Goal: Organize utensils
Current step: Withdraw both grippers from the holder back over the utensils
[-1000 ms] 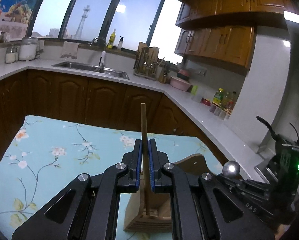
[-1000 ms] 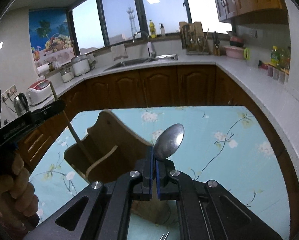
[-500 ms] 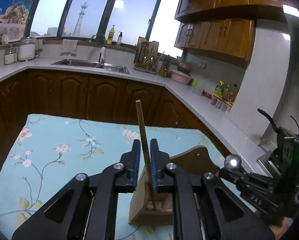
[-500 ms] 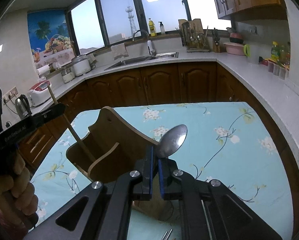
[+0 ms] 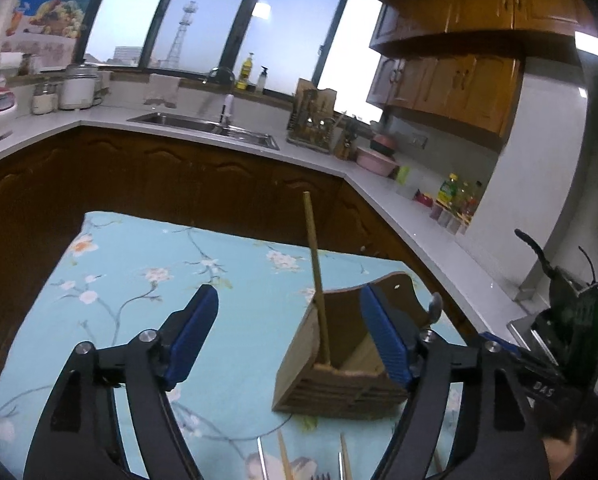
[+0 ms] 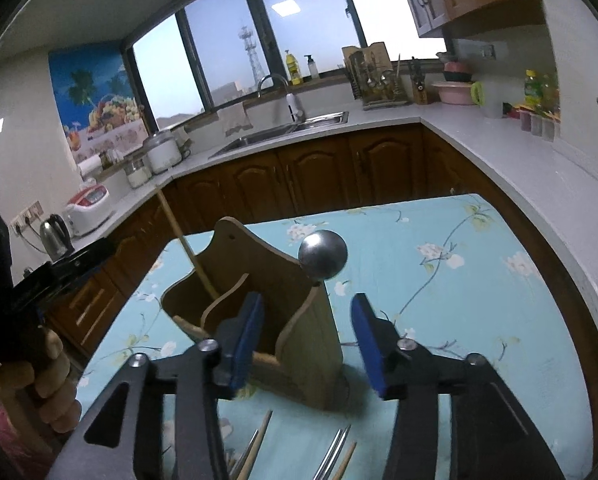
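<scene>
A wooden utensil holder (image 5: 339, 364) (image 6: 259, 304) stands on the flowered blue tablecloth (image 5: 139, 292). A wooden chopstick (image 5: 317, 280) (image 6: 187, 248) stands upright in its left compartment. A metal spoon (image 6: 323, 255) (image 5: 434, 308) stands bowl-up in its right compartment. My left gripper (image 5: 289, 338) is open and empty, just before the holder. My right gripper (image 6: 307, 340) is open and empty, its jaws on either side of the holder's near corner. More chopsticks and a fork (image 6: 331, 452) lie on the cloth at the near edge, also in the left wrist view (image 5: 283, 456).
Dark wooden cabinets with a white counter (image 5: 419, 232) wrap around behind the table. A sink (image 5: 203, 124), a rice cooker (image 6: 87, 208), a kettle (image 6: 55, 232) and a pink bowl (image 5: 375, 158) stand on it. The person's hand (image 6: 39, 380) holds the left gripper.
Both grippers have opened. The left let go of the chopstick and the right let go of the spoon; both now stand in the holder. Both grippers drew back a little.
</scene>
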{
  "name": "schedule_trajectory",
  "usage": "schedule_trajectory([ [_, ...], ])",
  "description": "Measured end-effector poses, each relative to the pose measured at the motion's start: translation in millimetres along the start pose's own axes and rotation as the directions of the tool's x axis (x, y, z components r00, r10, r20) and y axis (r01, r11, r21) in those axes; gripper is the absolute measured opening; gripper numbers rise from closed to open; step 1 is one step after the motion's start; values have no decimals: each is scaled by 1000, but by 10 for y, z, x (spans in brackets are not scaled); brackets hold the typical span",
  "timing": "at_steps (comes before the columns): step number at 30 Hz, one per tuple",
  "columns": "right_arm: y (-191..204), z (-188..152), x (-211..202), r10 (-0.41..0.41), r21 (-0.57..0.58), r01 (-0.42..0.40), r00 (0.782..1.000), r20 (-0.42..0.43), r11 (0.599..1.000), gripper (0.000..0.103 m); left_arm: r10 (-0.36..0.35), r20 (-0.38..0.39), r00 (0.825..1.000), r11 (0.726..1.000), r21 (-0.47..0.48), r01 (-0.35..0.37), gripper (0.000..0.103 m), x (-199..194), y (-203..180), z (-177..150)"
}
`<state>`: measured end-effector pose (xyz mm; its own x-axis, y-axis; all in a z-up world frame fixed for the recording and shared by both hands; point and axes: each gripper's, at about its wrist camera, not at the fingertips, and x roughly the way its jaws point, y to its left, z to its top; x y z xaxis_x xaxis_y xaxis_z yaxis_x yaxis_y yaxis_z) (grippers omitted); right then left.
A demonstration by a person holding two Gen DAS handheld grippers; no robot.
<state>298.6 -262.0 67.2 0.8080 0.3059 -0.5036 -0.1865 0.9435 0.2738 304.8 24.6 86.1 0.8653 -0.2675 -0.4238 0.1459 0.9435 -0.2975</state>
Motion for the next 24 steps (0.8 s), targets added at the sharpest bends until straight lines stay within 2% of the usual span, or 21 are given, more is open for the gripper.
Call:
schedule_trajectory([
  [2, -15, -38, -104, 5, 13, -6, 1000, 17, 1000, 71, 11, 1, 1000, 1000, -7, -11, 80, -101, 52, -46],
  [7, -61, -169, -383, 8, 44, -10, 999, 51, 999, 78, 35, -7, 999, 999, -5, -35, 81, -381, 126, -266],
  [15, -193, -563, -709, -15, 105, 9, 998, 54, 994, 79, 68, -58, 996, 996, -47, -70, 84, -737, 252, -760],
  [24, -202, -1032, -829, -33, 121, 32, 999, 8, 992, 79, 87, -148, 985, 991, -86, -101, 85, -824, 371, -1178],
])
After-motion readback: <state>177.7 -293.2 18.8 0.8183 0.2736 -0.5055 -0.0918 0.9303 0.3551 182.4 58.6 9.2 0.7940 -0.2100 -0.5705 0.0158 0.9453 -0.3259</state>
